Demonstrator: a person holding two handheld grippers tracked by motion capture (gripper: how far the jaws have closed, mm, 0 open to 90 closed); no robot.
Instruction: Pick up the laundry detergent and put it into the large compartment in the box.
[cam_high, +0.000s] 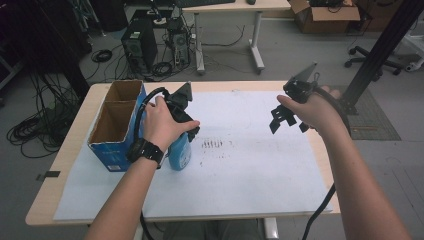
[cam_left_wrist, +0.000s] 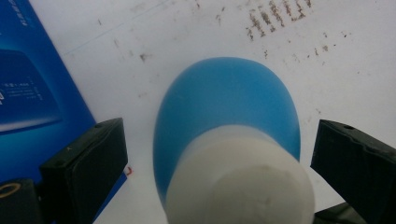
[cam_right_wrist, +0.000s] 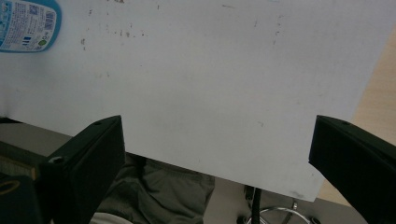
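2 open jaws of left gripper (cam_left_wrist: 219, 154) flank blue bottle (cam_left_wrist: 226, 107).

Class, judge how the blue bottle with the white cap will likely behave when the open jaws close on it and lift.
The blue bottle stands upright and narrow, so it may tip. Its smooth rounded body probably slips. The left gripper jaws stand apart around its white cap.

My left gripper (cam_high: 186, 116) and right gripper (cam_high: 286, 117): black blocky jaws, grey triangular top plates, black trailing cables; black wristwatch (cam_high: 145, 150) on my left wrist.
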